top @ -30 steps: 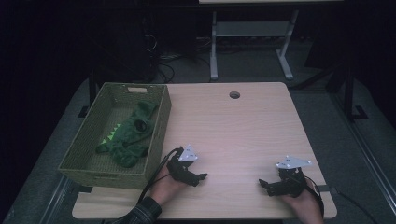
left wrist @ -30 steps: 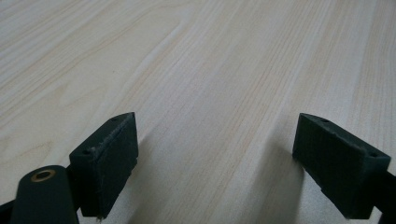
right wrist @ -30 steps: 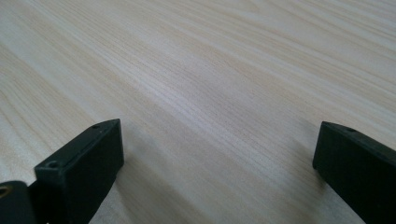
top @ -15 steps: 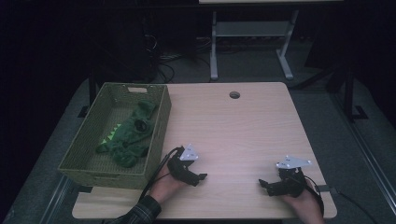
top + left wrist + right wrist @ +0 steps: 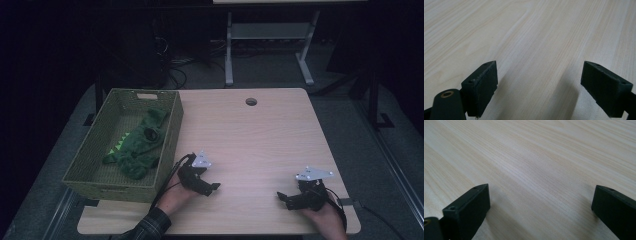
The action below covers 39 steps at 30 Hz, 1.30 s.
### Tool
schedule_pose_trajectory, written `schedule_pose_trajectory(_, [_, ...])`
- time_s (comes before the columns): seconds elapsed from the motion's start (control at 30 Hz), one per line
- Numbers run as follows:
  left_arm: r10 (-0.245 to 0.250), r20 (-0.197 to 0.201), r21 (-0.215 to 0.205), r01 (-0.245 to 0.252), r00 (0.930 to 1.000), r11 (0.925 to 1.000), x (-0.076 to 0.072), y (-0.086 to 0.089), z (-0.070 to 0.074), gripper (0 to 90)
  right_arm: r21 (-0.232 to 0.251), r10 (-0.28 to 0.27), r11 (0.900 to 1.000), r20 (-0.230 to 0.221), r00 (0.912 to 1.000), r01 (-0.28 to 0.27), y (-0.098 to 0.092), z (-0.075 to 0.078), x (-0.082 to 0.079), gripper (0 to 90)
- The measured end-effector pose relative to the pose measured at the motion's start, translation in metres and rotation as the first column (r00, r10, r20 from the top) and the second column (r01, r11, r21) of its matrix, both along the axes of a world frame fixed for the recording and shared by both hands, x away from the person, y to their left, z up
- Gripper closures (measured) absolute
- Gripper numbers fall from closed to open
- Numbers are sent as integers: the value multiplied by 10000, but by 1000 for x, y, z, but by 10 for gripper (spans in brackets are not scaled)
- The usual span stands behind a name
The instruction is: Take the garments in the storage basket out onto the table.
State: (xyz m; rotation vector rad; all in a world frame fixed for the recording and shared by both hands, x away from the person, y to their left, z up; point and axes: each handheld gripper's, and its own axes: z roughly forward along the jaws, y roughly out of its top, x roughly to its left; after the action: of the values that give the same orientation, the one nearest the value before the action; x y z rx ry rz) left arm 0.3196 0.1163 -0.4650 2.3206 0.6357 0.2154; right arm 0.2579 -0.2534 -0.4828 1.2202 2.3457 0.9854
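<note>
Nothing has shifted since the earlier frames: your left gripper (image 5: 214, 188) and right gripper (image 5: 281, 196) rest low on the near edge of the wooden table (image 5: 260, 135), jaws spread wide over bare wood in both gripper views, holding nothing. The green plush dinosaur (image 5: 139, 145) lies inside the woven green basket (image 5: 170, 145) at the table's left side, just beside your left hand (image 5: 176, 196). You appear to be at rest between steps. Reaching the toy would call for lifting your left gripper over the basket's near wall.
</note>
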Motion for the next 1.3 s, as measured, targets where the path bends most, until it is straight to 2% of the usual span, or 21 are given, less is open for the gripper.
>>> schedule_pose_trajectory(0.23, [-66, -244, -284, 59, 9997, 9996, 1, 2, 6, 136, 42, -43, 10000, 2, 10000, 43, 0, 0, 0, 15])
schedule_pose_trajectory(0.4, [-190, -253, -182, 185, 9995, 9997, 1, 1, 10, 136, 39, -43, 10000, 3, 10000, 43, 0, 0, 0, 15])
schedule_pose_trajectory(0.63, [-45, -343, -566, 26, 9994, 9984, 2, 3, 19, 136, 38, -41, 10000, 5, 10000, 41, 0, 0, 0, 15])
schedule_pose_trajectory(0.8, [-111, -546, -526, 82, 9984, 9986, 2, 3, 24, 136, 38, -41, 10000, 3, 10000, 41, 0, 0, 0, 15])
schedule_pose_trajectory(0.87, [-141, -460, -515, 117, 9988, 9986, 2, 3, 26, 136, 38, -39, 10000, 4, 10000, 39, 0, 0, 0, 15])
schedule_pose_trajectory(0.9, [-82, -538, -605, 49, 9985, 9982, 1, 2, 27, 136, 38, -41, 10000, 2, 10000, 41, 0, 0, 0, 15])
schedule_pose_trajectory(1.0, [-230, -468, -442, 209, 9986, 9988, 2, 2, 30, 136, 38, -38, 10000, 2, 10000, 38, 0, 0, 0, 15])
schedule_pose_trajectory(1.07, [-161, -551, -576, 129, 9984, 9983, 1, 2, 32, 137, 39, -40, 10000, 1, 10000, 40, 0, 0, 0, 15])
schedule_pose_trajectory(1.2, [-314, -438, -437, 295, 9985, 9986, 1, 2, 37, 137, 39, -39, 10000, 2, 10000, 39, 0, 0, 0, 15])
schedule_pose_trajectory(1.3, [-268, -468, -556, 242, 9985, 9982, 1, 2, 40, 137, 39, -40, 10000, 1, 10000, 40, 0, 0, 0, 15])
